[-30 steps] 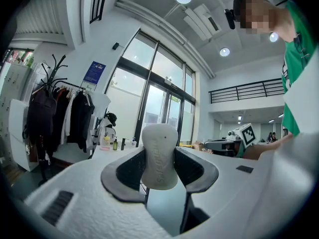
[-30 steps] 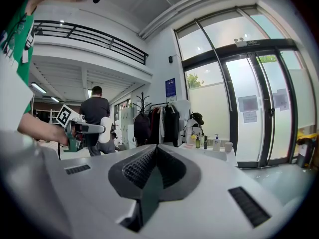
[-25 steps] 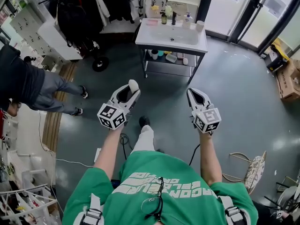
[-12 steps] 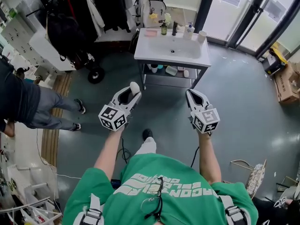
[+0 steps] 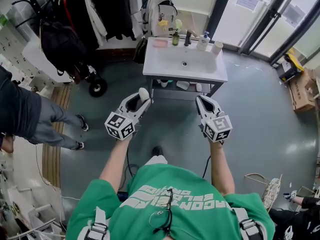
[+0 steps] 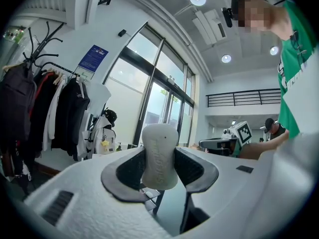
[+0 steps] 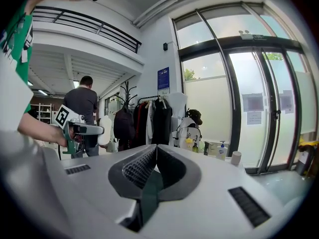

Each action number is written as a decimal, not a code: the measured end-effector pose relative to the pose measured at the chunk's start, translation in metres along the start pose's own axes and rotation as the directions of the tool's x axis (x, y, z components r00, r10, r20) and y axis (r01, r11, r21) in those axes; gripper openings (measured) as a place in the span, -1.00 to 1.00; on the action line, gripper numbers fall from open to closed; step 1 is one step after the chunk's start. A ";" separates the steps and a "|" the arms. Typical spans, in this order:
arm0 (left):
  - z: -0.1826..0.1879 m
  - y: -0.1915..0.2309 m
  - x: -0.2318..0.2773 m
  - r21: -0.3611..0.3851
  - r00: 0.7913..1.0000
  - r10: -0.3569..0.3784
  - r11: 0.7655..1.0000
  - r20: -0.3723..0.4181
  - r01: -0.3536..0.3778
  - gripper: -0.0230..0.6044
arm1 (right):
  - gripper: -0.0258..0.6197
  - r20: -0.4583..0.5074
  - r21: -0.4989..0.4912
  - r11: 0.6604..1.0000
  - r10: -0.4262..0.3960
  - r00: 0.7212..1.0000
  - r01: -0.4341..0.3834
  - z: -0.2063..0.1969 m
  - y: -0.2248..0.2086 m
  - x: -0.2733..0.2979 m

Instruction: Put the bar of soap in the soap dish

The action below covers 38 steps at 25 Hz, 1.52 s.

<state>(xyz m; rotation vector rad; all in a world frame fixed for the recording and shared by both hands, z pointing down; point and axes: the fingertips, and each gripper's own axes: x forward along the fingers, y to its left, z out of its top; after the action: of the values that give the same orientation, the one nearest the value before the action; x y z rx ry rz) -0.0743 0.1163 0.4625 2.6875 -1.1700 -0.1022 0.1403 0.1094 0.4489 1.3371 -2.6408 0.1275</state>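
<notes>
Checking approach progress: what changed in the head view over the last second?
The person has walked closer to the white washbasin; it now sits lower in the head view, just ahead of both grippers. The bystander in grey trousers slid toward the left edge. Unchanged: left gripper shut on the white bar of soap, right gripper shut, empty.

left tongs clamped, right tongs closed

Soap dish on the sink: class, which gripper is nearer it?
Left. The left gripper, holding the soap bar, is before the sink end with the soap dish; the right gripper faces the other end.
</notes>
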 end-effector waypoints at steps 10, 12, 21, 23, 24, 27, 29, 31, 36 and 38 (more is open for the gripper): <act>0.005 0.049 0.023 -0.014 1.000 -0.012 1.000 -0.009 0.012 -0.35 | -0.87 -0.028 -0.001 1.000 0.008 1.000 -0.008 -0.001 -0.003 0.052; 0.005 0.057 0.027 -0.015 1.000 -0.014 1.000 -0.012 0.014 -0.35 | -0.87 -0.029 -0.001 1.000 0.012 1.000 -0.012 -0.002 -0.002 0.062; 0.007 0.080 0.036 -0.015 1.000 -0.022 1.000 -0.009 0.022 -0.35 | -0.87 -0.035 0.001 1.000 0.002 0.999 -0.002 -0.003 -0.008 0.084; 0.007 0.085 0.037 -0.015 1.000 -0.020 1.000 -0.009 0.020 -0.35 | -0.87 -0.032 0.001 1.000 0.001 0.999 -0.001 -0.003 -0.009 0.088; 0.007 0.087 0.037 -0.016 1.000 -0.019 1.000 -0.009 0.019 -0.35 | -0.87 -0.030 0.001 1.000 0.002 1.000 -0.002 -0.002 -0.009 0.090; 0.008 0.094 0.036 -0.018 1.000 -0.015 1.000 -0.007 0.015 -0.35 | -0.87 -0.025 0.002 1.000 0.009 1.000 -0.009 -0.001 -0.006 0.096; 0.008 0.098 0.035 -0.018 1.000 -0.011 1.000 -0.007 0.011 -0.35 | -0.87 -0.027 0.000 1.000 0.012 1.000 -0.012 -0.002 -0.005 0.101; 0.008 0.103 0.035 -0.019 1.000 -0.008 1.000 -0.006 0.008 -0.35 | -0.87 -0.029 0.001 1.000 0.012 1.000 -0.012 -0.002 -0.004 0.105; 0.012 0.113 0.034 -0.022 1.000 -0.005 1.000 -0.006 0.005 -0.35 | -0.87 -0.036 0.000 1.000 0.011 0.999 -0.011 0.000 -0.004 0.113; 0.013 0.118 0.034 -0.025 1.000 -0.003 1.000 -0.001 0.003 -0.35 | -0.87 -0.037 -0.002 1.000 0.009 0.999 -0.009 0.001 -0.004 0.117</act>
<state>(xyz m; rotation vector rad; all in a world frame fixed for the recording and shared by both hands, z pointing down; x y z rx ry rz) -0.1373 0.0105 0.4759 2.6675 -1.1574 -0.1151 0.0754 0.0143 0.4711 1.3090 -2.6160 0.1499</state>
